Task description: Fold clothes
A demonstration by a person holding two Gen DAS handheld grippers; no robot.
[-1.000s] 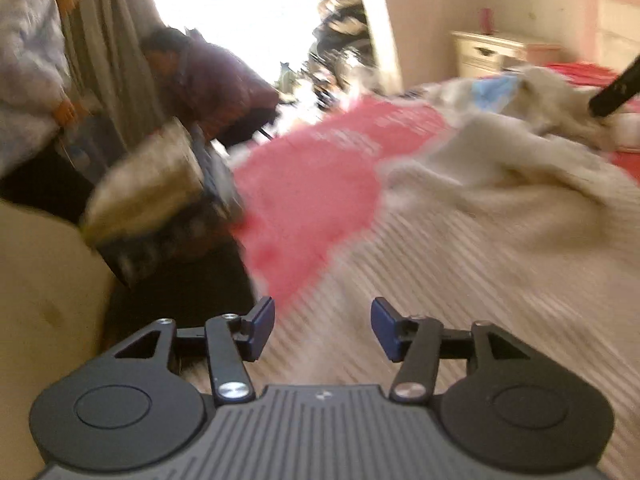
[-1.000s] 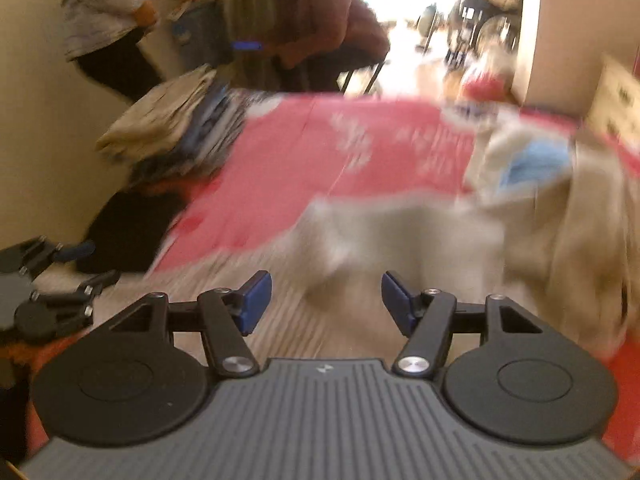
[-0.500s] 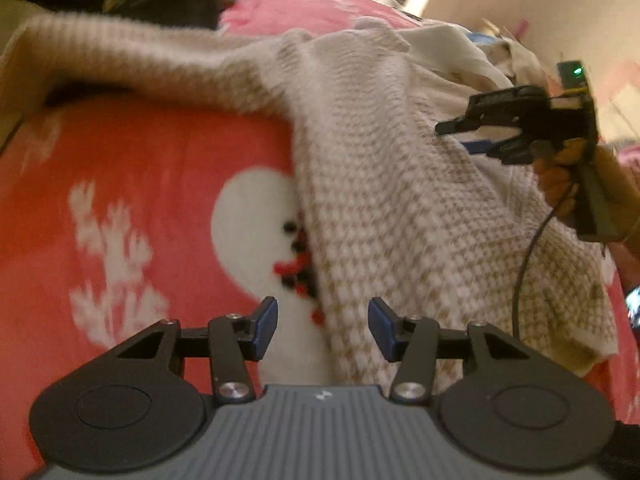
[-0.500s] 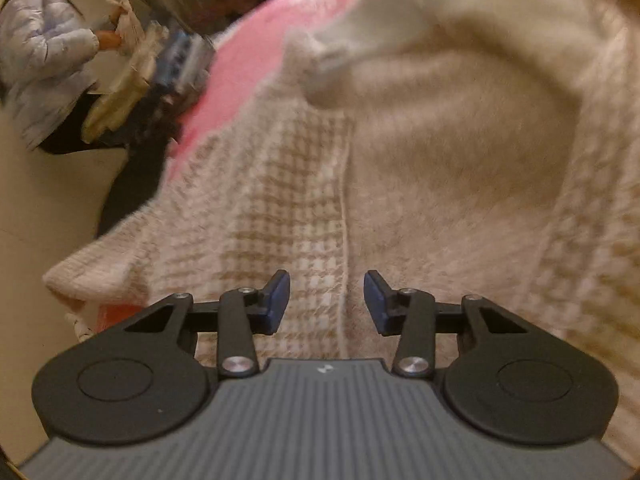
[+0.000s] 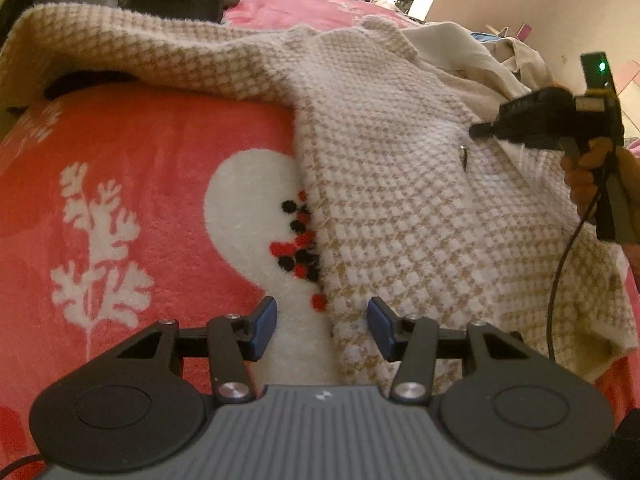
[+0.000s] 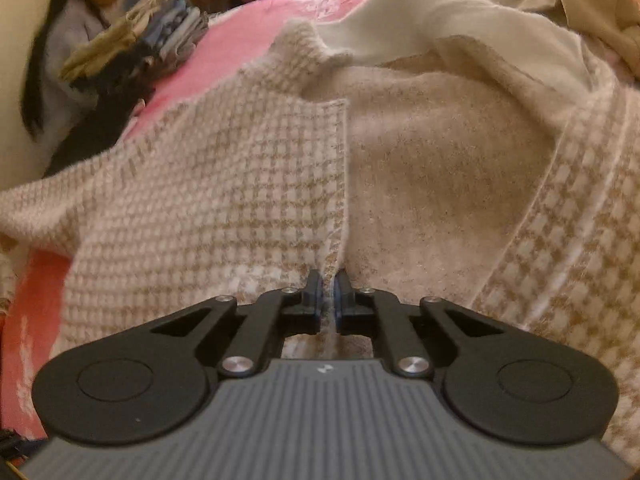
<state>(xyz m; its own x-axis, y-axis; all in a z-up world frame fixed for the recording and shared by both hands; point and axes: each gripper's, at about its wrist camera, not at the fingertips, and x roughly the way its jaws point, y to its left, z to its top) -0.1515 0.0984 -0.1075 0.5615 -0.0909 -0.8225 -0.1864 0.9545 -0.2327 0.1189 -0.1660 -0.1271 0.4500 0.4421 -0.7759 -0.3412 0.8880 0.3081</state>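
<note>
The left gripper [image 5: 322,326] hangs with its jaws apart over the edge of the sweater [image 5: 400,184], one pad above the red blanket [image 5: 120,152], the other above the knit. Across the sweater a hand [image 5: 588,176] holds the right gripper [image 5: 478,133] (tip touching the knit).

1. Left gripper [image 5: 322,324] hovers low, jaws spread wide, nothing between them.
2. Right gripper [image 6: 328,300] is pinched tight, pads nearly touching.
3. A hand [image 5: 588,172] grips its handle.
</note>
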